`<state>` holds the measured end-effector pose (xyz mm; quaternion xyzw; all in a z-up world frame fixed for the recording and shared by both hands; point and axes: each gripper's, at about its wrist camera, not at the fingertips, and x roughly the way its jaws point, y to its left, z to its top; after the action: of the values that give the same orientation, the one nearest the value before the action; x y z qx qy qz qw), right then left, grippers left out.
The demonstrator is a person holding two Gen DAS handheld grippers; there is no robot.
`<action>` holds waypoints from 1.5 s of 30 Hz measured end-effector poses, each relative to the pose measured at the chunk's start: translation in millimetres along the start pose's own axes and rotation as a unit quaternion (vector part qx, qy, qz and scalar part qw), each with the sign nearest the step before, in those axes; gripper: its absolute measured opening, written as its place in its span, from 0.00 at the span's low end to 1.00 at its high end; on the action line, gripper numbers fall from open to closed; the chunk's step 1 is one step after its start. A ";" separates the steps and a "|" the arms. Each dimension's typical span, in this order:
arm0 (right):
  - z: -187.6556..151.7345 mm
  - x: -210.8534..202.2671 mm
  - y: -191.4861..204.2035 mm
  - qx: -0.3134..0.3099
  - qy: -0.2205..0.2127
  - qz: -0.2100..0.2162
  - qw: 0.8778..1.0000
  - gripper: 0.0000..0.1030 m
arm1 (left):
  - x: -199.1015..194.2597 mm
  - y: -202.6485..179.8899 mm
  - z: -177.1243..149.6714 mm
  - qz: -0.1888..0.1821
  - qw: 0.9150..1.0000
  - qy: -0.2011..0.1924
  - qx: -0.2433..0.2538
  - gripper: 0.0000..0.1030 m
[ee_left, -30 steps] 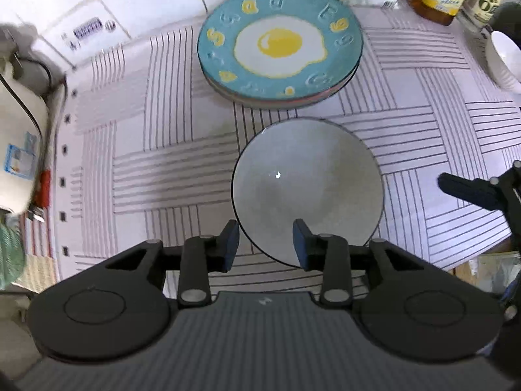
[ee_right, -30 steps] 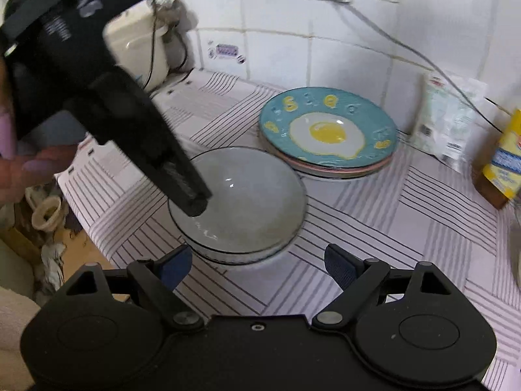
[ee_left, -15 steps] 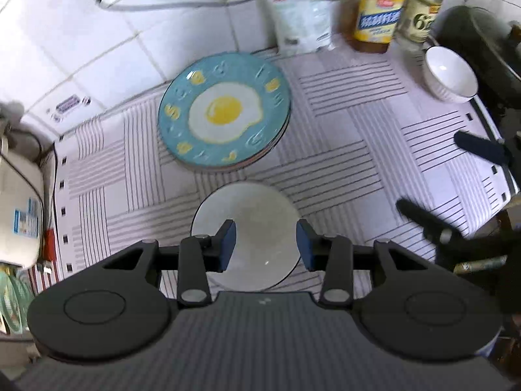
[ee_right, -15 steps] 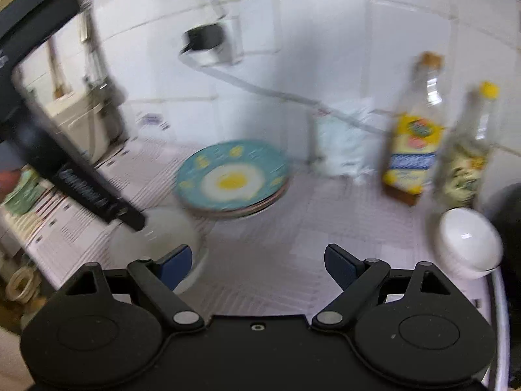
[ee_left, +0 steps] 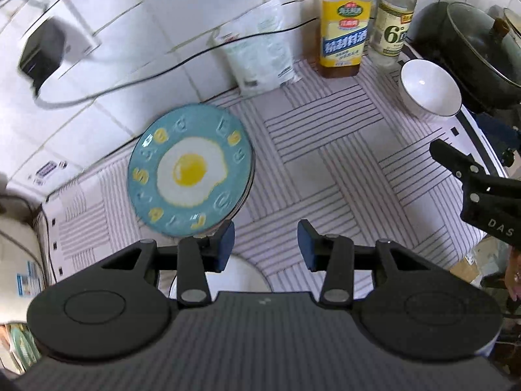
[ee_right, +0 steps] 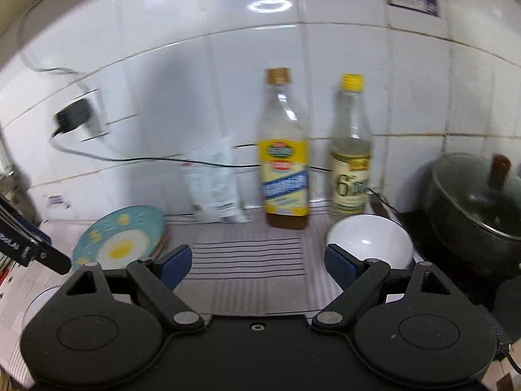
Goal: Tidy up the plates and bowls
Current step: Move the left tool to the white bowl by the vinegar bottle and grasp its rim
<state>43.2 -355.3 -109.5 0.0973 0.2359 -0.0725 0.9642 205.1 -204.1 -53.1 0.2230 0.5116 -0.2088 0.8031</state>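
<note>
A blue plate with a fried-egg print (ee_left: 190,171) tops a small stack of plates at the back left of the striped mat (ee_left: 325,169). A grey bowl (ee_left: 241,277) sits in front of it, mostly hidden under my left gripper (ee_left: 265,244). That gripper hovers above the mat, its jaws opening with nothing between them. A white bowl (ee_right: 368,241) stands at the back right beside the bottles, just beyond the right fingertip of my right gripper (ee_right: 257,260), which is wide open and holds nothing. The egg plate (ee_right: 120,238) also shows at the left in the right wrist view.
Behind the mat stand a yellow-labelled bottle (ee_left: 343,32), a clear bottle (ee_left: 392,22) and a white bag (ee_left: 260,52) against the tiled wall. A dark lidded pot (ee_left: 465,55) sits right of the white bowl (ee_left: 429,88). A cable (ee_left: 130,84) runs from a wall plug.
My left gripper has lifted and drawn back from the grey bowl, which stays on the mat. My right gripper has swung right, from the grey bowl toward the white bowl.
</note>
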 end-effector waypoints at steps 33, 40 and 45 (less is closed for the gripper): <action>-52.1 114.3 -84.9 0.064 0.050 -0.125 0.989 0.89 | 120.3 -141.8 124.6 -0.128 0.989 -0.045 0.062 0.52; -48.6 120.0 -88.8 0.070 0.050 -0.136 0.987 0.90 | 147.8 -151.8 139.6 -0.141 0.988 -0.025 0.061 0.57; -48.0 128.5 -91.4 0.055 0.054 -0.141 0.987 0.92 | 170.3 -159.6 146.2 -0.153 0.987 -0.019 0.051 0.57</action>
<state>118.0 -445.4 -225.6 0.1202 0.2944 -0.2151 0.9234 288.0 -435.8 -176.8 0.1787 0.5132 -0.3590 0.7588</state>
